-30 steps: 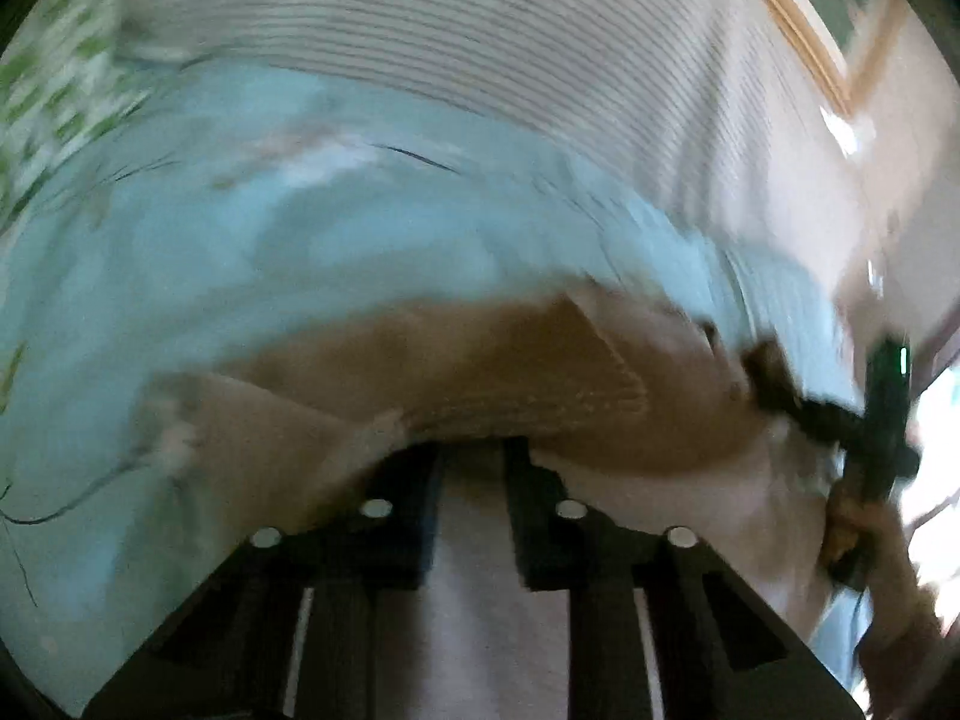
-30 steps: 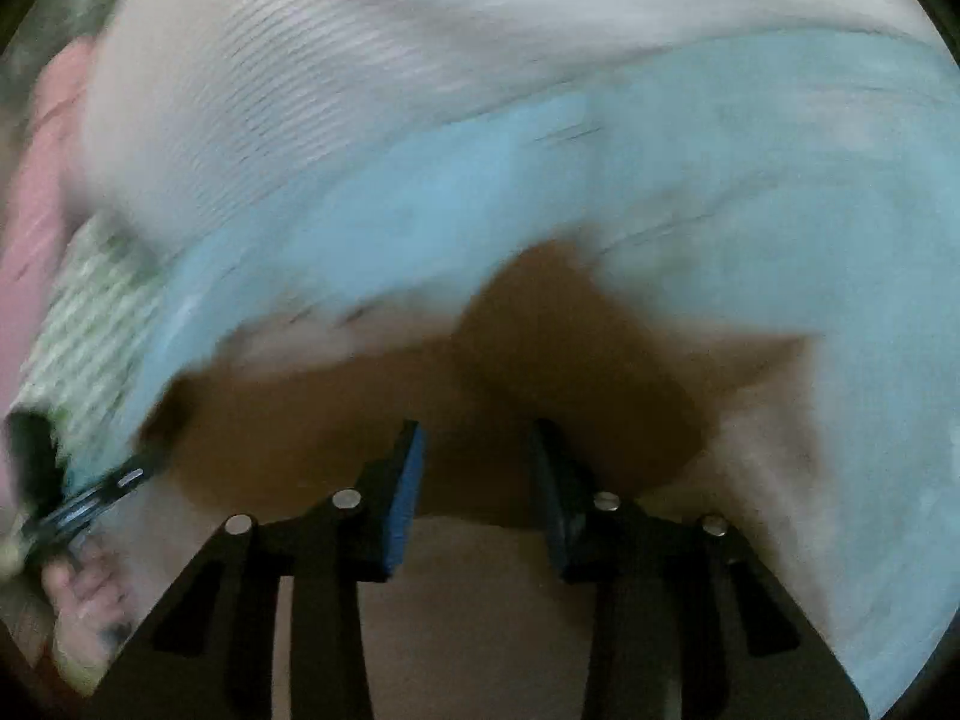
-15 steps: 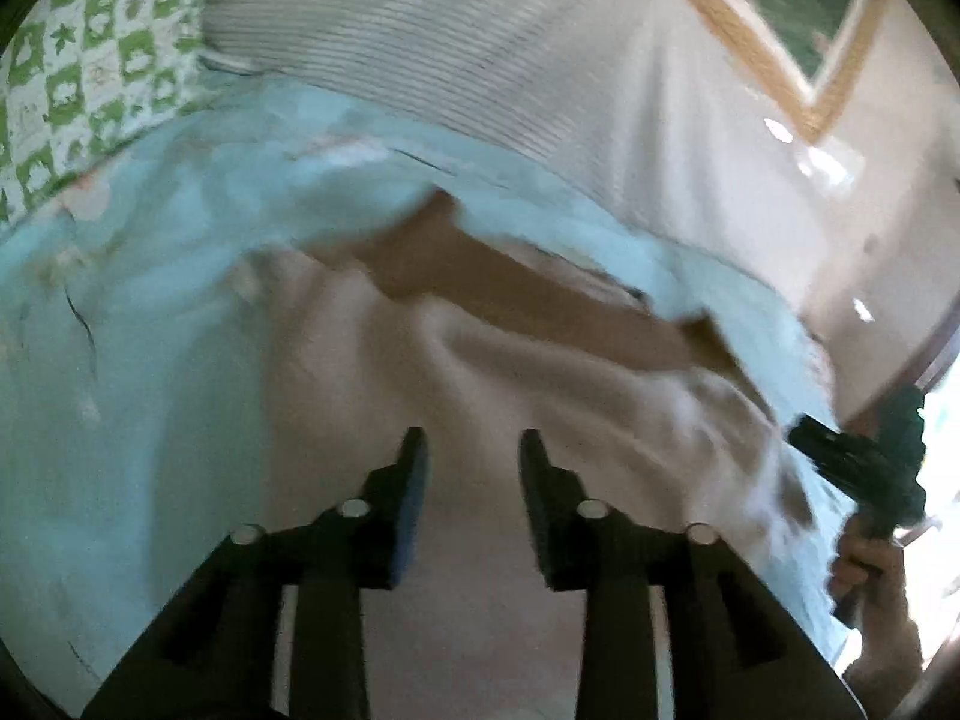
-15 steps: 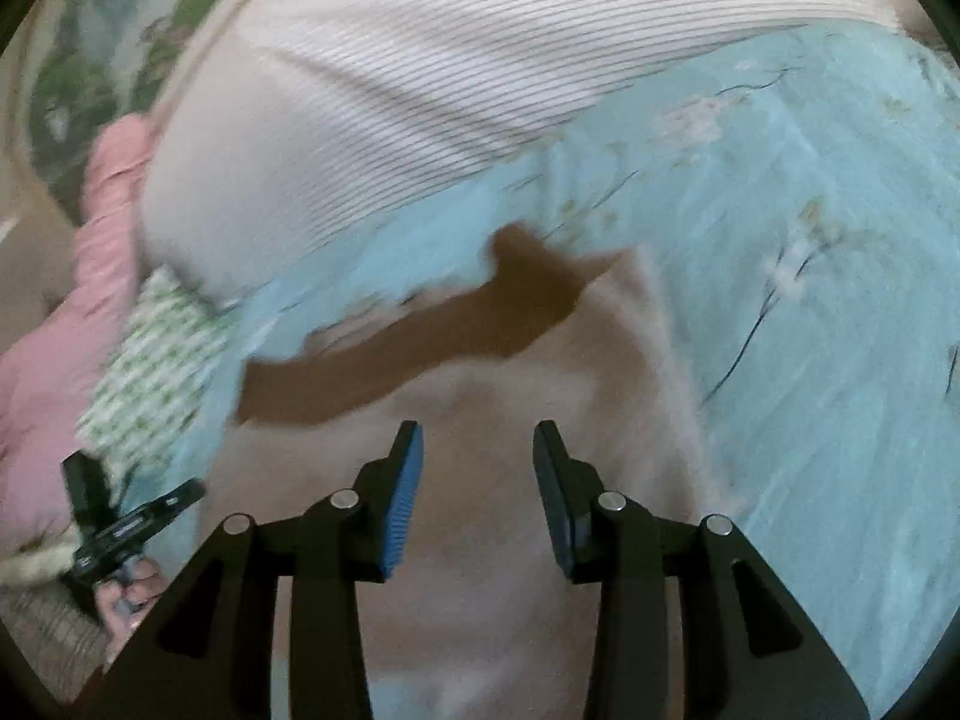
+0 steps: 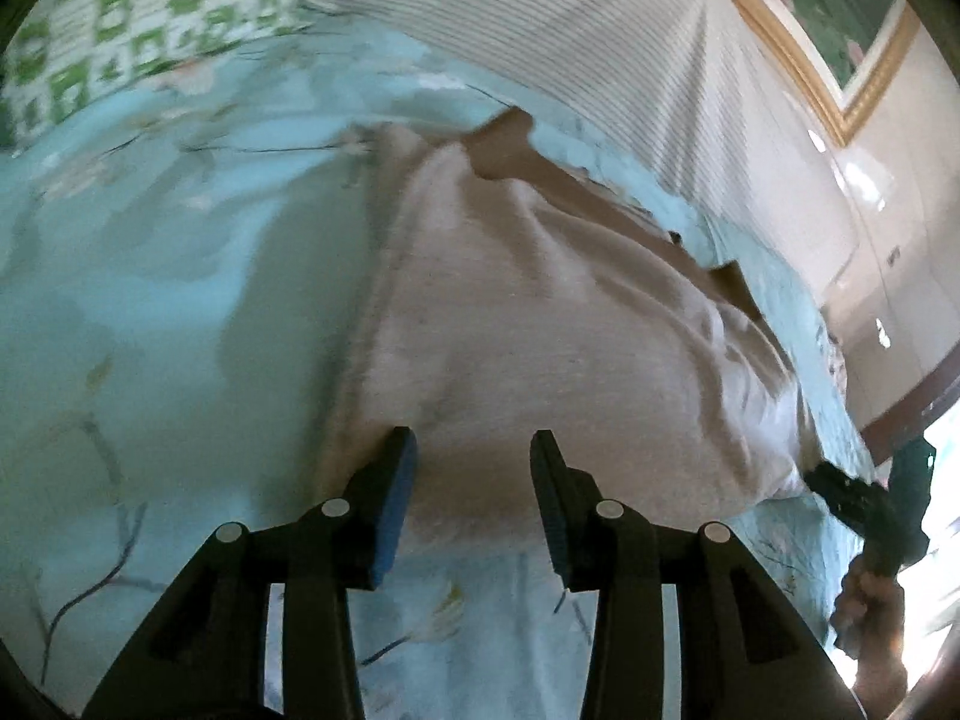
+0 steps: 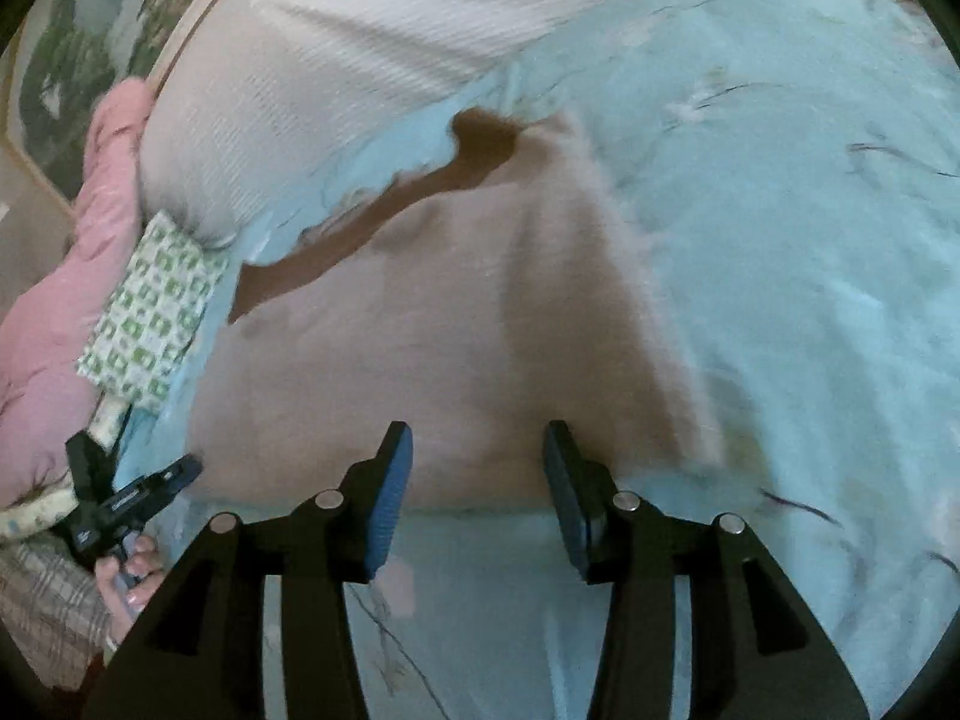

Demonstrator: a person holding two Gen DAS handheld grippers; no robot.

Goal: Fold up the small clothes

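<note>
Your left gripper (image 5: pixel 474 450) and right gripper (image 6: pixel 478 441) each stood partly open and empty, jaws just widened, at the near corners of the beige garment (image 5: pixel 558 324), which lay flat on the blue bedsheet (image 5: pixel 150 300), long axis running left to right, equally near both.

Bare sheet (image 6: pixel 810 276) beside garment (image 6: pixel 450 330)

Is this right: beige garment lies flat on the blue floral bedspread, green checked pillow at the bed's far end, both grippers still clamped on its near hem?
Not the grip. Both wrist views show the left gripper and right gripper open, jaws having just been opening, pads clear of the beige garment. It does lie on the blue floral bedspread, green checked pillow beyond.
</note>
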